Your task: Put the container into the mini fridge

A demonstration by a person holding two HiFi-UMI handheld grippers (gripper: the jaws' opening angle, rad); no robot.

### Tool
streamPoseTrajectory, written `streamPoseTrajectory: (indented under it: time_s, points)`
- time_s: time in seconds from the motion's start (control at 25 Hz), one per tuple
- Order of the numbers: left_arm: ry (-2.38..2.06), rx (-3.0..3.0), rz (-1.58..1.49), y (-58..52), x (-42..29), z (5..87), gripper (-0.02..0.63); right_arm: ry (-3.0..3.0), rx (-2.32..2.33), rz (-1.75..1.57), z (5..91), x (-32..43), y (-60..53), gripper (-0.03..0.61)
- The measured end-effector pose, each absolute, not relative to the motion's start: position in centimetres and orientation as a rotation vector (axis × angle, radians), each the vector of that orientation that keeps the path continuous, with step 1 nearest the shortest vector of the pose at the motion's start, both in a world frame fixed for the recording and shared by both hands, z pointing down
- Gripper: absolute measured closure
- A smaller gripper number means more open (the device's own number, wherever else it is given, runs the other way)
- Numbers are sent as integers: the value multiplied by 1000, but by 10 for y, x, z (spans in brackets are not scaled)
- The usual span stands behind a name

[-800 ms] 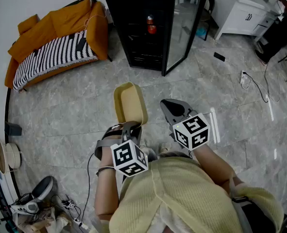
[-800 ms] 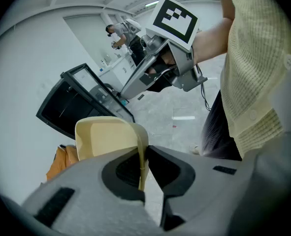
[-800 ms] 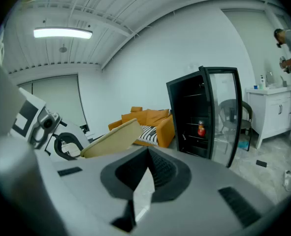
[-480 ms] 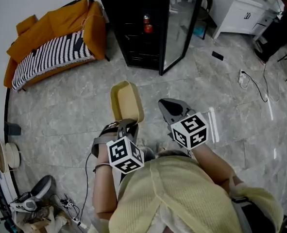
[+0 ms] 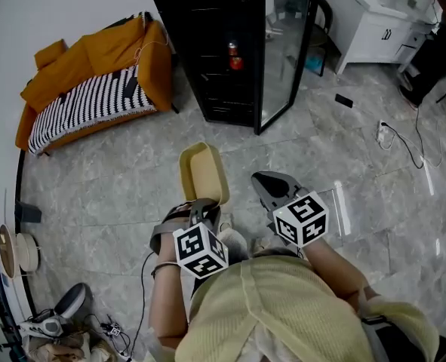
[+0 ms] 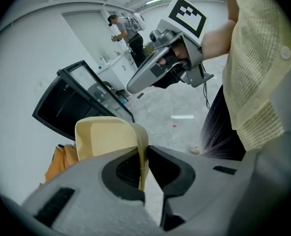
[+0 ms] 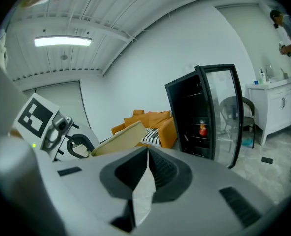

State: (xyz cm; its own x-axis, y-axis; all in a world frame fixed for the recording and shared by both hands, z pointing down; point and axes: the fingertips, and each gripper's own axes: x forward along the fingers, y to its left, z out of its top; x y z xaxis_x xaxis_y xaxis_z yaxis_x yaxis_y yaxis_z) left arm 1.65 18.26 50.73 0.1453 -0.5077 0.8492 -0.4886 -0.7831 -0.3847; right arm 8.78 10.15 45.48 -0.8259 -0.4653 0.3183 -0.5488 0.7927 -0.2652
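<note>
Cream plastic container (image 5: 201, 173), its wall pinched in the jaws of our left gripper (image 5: 201, 208), hangs over the floor (image 5: 117, 179) short of the open mini fridge (image 5: 207, 51). The jaws of our right gripper (image 5: 270, 182) are clenched empty. We should carry it level.

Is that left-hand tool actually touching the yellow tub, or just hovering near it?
Touching. The left gripper view shows the yellow tub with its thin wall pinched between the two jaws of the left tool, pressed from both sides.

Bare floor (image 5: 117, 191) lies open up to the mini fridge (image 5: 200, 51). Its glass door (image 5: 287, 44) stands swung aside at right. A sofa (image 5: 94, 74) flanks the left.
</note>
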Motion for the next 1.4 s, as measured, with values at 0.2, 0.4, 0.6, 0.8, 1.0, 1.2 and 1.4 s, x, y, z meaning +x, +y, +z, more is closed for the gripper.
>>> streamPoseTrajectory:
  time_s: [0.2,0.4,0.6,0.8,1.0,1.2,1.4]
  points:
    - [989,-2367,-1740,167,12,513,572,-2718,812,491,460,87,95,548]
    - [916,-2383,-1725,149,0,517,572,-2691,833,479,461,71,80,548]
    - [859,-2406,-1715,130,-17,522,572,-2658,837,439,461,52,64,548]
    - [819,-2406,-1703,110,-39,524,572,-2635,849,412,460,32,41,548]
    - [786,-2433,-1699,92,-59,524,572,-2622,848,410,461,6,24,548]
    - [731,-2428,-1701,74,-80,525,572,-2621,864,425,463,-19,7,548]
    - [673,-2424,-1699,58,-97,525,572,-2608,895,432,462,-36,-7,548]
